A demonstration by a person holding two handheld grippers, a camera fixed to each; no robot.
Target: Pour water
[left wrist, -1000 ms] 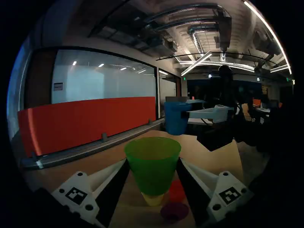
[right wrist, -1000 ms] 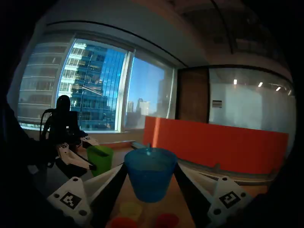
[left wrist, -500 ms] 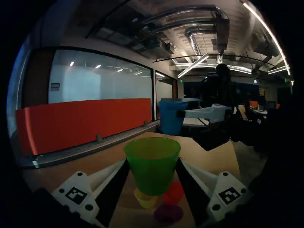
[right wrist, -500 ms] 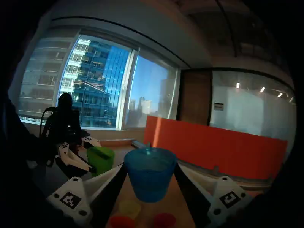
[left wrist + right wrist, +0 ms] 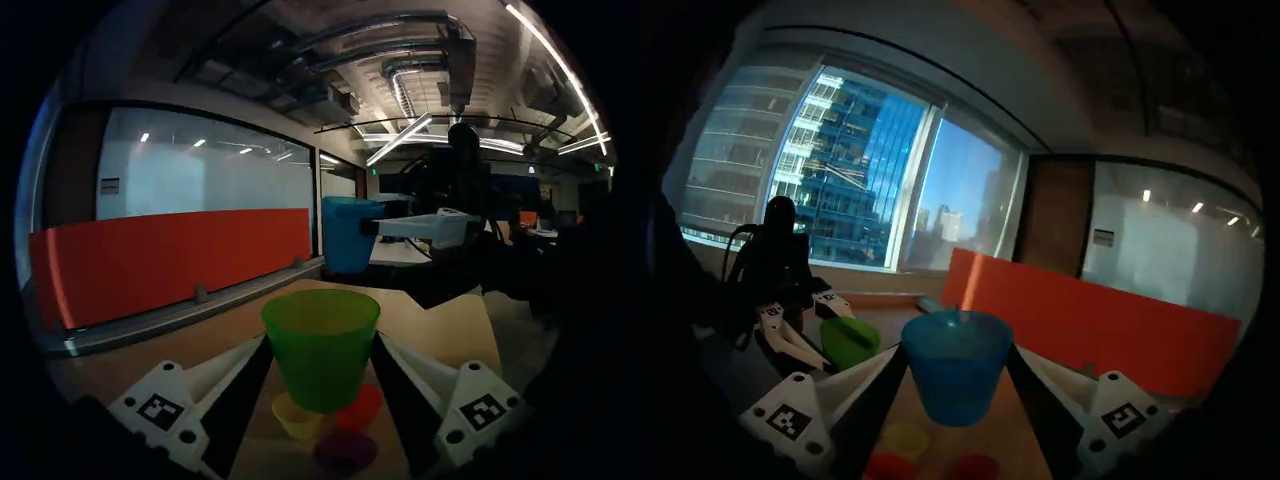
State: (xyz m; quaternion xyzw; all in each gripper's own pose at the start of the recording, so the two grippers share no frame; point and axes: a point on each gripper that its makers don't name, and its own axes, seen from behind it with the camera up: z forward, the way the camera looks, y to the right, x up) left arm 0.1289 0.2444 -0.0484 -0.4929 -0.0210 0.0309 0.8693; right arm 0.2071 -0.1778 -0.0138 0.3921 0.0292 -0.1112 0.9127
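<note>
A green cup (image 5: 320, 348) stands upright between the fingers of my left gripper (image 5: 320, 356), which is shut on it above the wooden table (image 5: 436, 320). My right gripper (image 5: 956, 364) is shut on a blue cup (image 5: 956, 368), also upright. In the left gripper view the blue cup (image 5: 346, 234) hangs higher and farther off, held by the right gripper (image 5: 416, 228). In the right gripper view the green cup (image 5: 850, 340) is low at the left, its mouth tipped toward me, in the left gripper (image 5: 796, 336). I cannot see into either cup.
Small yellow (image 5: 296, 416), red (image 5: 360, 406) and purple (image 5: 346, 452) cups sit on the table under the green cup. An orange partition (image 5: 168, 256) with glass above runs along the table's far side. A dark-clad person (image 5: 772, 264) holds the grippers. Large windows (image 5: 864, 184) lie behind.
In the left gripper view the blue cup has risen and moved left, toward the green cup. In the right gripper view the green cup's mouth has tipped toward the camera. Both grips are unchanged.
</note>
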